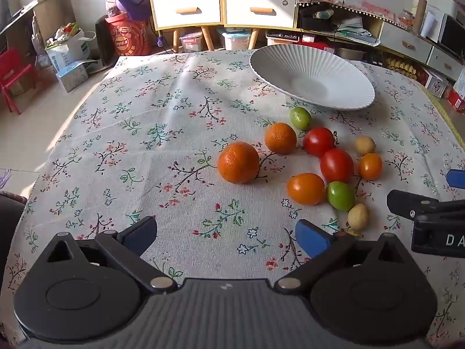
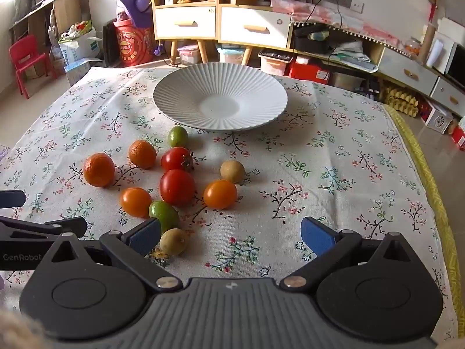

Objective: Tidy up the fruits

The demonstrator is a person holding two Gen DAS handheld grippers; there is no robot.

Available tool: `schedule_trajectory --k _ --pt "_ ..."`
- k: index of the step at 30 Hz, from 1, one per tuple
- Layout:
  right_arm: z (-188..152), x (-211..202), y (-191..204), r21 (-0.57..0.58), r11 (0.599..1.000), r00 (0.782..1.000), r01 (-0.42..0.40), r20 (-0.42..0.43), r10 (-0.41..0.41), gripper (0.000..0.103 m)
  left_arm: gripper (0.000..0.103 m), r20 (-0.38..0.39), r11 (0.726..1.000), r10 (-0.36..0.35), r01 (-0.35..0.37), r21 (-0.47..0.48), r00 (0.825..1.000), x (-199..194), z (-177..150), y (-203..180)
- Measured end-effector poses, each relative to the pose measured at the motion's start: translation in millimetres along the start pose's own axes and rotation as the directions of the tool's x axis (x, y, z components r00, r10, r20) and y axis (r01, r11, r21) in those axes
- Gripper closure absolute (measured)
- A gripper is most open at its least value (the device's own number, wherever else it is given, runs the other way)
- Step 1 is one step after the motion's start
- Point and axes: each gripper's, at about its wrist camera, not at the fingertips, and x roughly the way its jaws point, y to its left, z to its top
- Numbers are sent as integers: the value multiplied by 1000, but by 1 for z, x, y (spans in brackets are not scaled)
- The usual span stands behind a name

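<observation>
Several small fruits lie clustered on the floral tablecloth. Among them are two oranges (image 1: 238,162) (image 2: 99,169), two red tomatoes (image 1: 336,165) (image 2: 177,187), orange tomatoes (image 1: 305,188) (image 2: 220,194), green fruits (image 1: 340,195) (image 2: 163,215) and small tan fruits (image 1: 358,216) (image 2: 173,241). A white ribbed plate (image 1: 343,96) (image 2: 180,107) stands empty behind them. My left gripper (image 1: 226,237) is open over bare cloth, left of the cluster. My right gripper (image 2: 231,237) is open too, its left finger (image 2: 144,237) right beside the nearest tan fruit. Nothing sits between either pair of fingers.
The tablecloth (image 1: 145,145) (image 2: 348,174) covers the whole table, with bare cloth left of the fruit and right of it. Cabinets with drawers (image 2: 221,26), boxes and a red chair (image 2: 27,58) stand beyond the far edge. The right gripper's body (image 1: 430,218) shows at the left view's right side.
</observation>
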Motion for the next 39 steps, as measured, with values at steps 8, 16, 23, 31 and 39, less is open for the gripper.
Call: schedule_trajectory --k 8,16,23,31,39 --pt "0 -2 2 -4 1000 1000 -7 -3 7 1 7 0 1000 0 0 19 1000 0 -1 -2" --pt "-1 1 3 -12 1000 1000 -6 -6 6 1 7 -7 1000 9 -9 23 1000 2 -2 -1" --pt "-1 1 2 -12 1000 1000 -8 -8 8 1 7 -7 1000 11 -11 19 1000 2 -2 -1" --pt "-3 3 4 -18 1000 1000 -5 -17 5 1 7 -4 1000 16 -16 19 1000 0 -2 -1" --pt "-3 3 4 -17 1000 1000 -6 -18 6 1 7 -4 1000 16 -16 17 1000 -2 -2 -1"
